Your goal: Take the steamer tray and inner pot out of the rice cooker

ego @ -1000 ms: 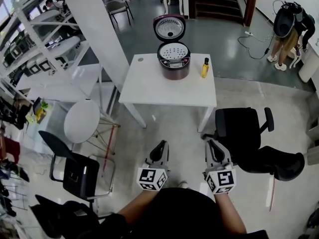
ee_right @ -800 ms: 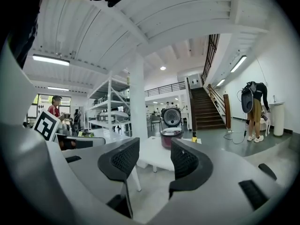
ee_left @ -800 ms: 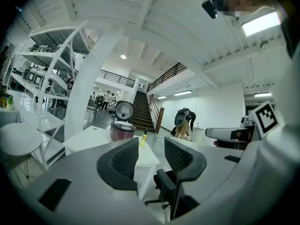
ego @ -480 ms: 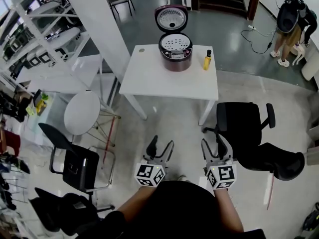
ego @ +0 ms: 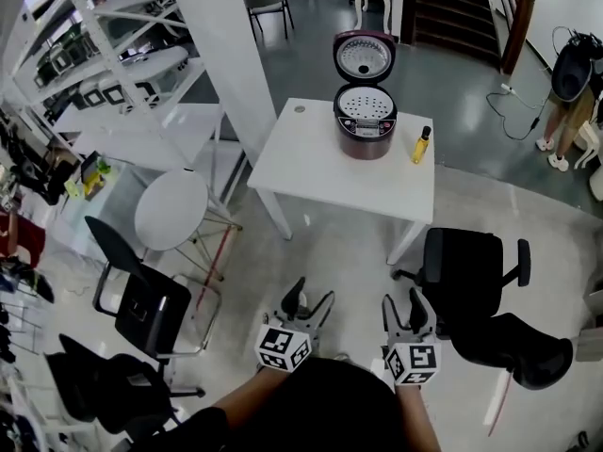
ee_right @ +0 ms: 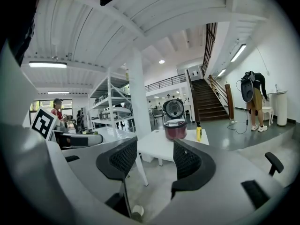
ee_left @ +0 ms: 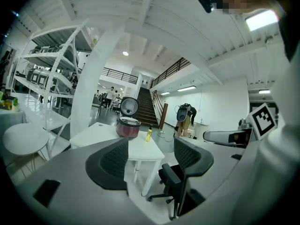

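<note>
As the left gripper (ego: 312, 293) and right gripper (ego: 403, 299) jaws just spread, empty, I could clip the chair (ego: 471, 262) nearing the cooker (ego: 365, 125).

Glossy rice cooker (ego: 364, 141), metal steamer tray (ego: 366, 104) (perforated, dull sheen), matt white table (ego: 316, 163), polished grey floor (ego: 297, 59).

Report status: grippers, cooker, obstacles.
Left hand-held gripper, right hand-held gripper: jaws just opened, nothing between. Rice cooker open on table ahead, steamer tray seated inside. Black chair by table's near corner, yellow bottle beside cooker.
</note>
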